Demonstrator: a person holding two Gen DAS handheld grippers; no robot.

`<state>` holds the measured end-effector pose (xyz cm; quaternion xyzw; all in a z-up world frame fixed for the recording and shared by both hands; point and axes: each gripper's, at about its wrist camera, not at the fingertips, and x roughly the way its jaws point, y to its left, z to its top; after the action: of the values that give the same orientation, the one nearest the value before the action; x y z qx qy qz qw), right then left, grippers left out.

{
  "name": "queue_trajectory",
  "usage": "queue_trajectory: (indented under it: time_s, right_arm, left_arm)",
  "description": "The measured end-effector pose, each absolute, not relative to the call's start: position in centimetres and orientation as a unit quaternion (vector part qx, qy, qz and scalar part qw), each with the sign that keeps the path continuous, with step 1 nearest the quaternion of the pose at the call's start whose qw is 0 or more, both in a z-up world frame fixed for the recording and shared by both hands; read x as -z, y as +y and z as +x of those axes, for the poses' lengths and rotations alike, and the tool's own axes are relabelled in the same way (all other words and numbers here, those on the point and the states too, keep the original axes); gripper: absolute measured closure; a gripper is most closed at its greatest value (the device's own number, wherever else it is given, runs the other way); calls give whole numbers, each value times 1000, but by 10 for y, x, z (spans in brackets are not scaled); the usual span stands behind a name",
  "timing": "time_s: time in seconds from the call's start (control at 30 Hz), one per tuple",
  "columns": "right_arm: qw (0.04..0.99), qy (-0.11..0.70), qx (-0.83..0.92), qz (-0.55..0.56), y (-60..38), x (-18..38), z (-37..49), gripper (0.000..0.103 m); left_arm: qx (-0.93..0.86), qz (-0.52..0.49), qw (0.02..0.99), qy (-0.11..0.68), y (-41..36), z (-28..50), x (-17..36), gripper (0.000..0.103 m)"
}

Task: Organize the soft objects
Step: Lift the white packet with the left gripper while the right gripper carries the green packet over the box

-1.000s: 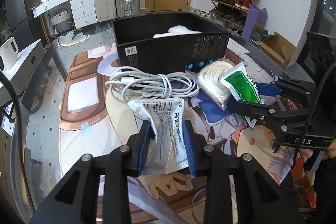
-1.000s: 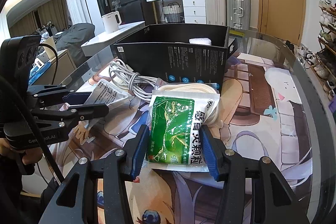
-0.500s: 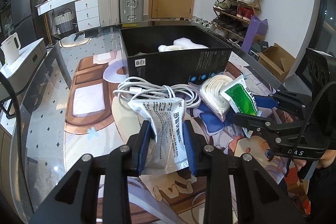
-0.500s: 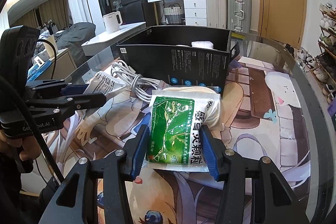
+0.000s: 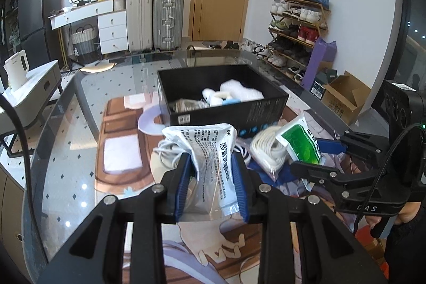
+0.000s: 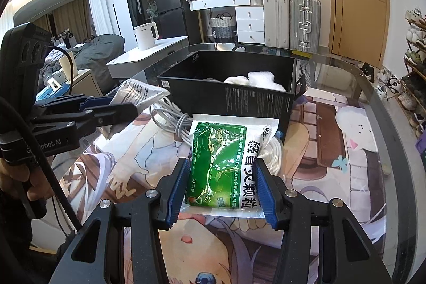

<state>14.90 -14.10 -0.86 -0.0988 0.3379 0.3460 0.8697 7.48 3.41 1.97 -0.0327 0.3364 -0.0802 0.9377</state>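
My left gripper [image 5: 211, 178] is shut on a white printed packet [image 5: 213, 151] and holds it above the table, short of the black box [image 5: 226, 111]. My right gripper [image 6: 219, 190] is shut on a green packet [image 6: 221, 164], also lifted near the box's [image 6: 231, 97] front wall. The green packet shows in the left wrist view [image 5: 300, 143], and the white packet in the right wrist view [image 6: 138, 93]. The box holds white soft items [image 5: 234, 93].
A coiled white cable [image 6: 170, 119] and a bagged white rope coil [image 5: 266, 151] lie on the printed mat [image 6: 332, 145] before the box. The glass table edge [image 5: 53, 124] runs at the left. A kettle [image 6: 145, 35] stands on a side unit.
Both grippers have risen with their packets, lifting them off the table and toward the box. The box's inside now shows more.
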Motion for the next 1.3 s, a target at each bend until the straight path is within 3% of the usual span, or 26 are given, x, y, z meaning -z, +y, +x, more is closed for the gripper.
queue_trajectory:
  time_s: [1.3]
  right_arm:
    - [882,314,-340,-92,-122,-48,197,53]
  left_arm:
    - [83,-26,954,286,32,131,-49,73]
